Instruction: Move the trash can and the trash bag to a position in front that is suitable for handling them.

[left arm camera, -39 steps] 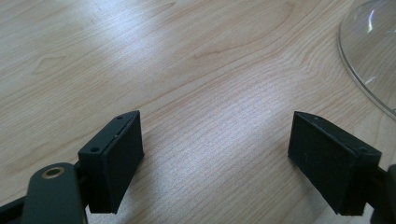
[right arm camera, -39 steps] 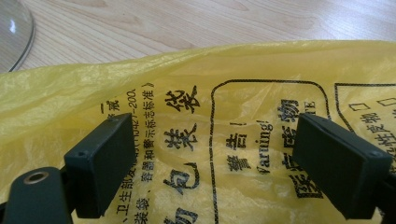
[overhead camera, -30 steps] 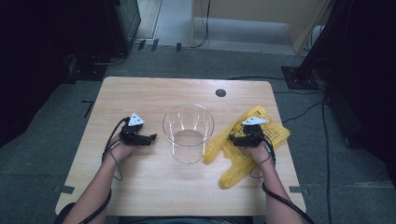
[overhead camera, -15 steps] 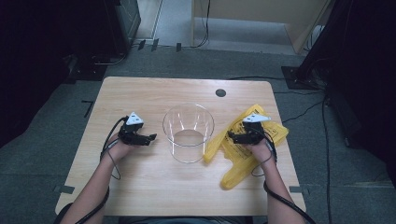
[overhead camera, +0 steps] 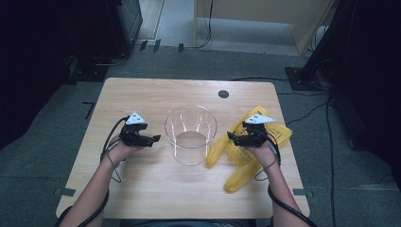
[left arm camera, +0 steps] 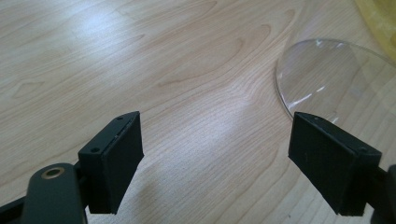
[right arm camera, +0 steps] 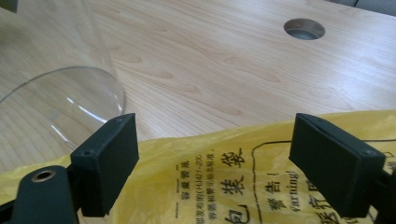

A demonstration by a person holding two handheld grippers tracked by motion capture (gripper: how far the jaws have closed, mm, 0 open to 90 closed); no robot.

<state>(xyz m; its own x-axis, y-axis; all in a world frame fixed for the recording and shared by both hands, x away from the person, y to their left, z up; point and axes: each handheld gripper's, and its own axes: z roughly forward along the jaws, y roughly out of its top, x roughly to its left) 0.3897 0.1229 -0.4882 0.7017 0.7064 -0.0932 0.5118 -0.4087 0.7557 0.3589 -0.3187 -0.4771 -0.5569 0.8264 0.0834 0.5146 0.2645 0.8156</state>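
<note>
The right gripper [right arm camera: 212,163] hangs jaws spread over the yellow plastic bag [right arm camera: 243,182], which lies crumpled right beneath it. The bag looks thin, soft and probably slippery, so a raised fold is the spot to pinch. Beside it stands the clear container [overhead camera: 190,134]. Ahead, bare table [overhead camera: 156,92]. The left gripper [left arm camera: 219,163] waits wide open.

The high view looks down from overhead; both gripper views sit close, sharing the clear container [overhead camera: 190,134].
</note>
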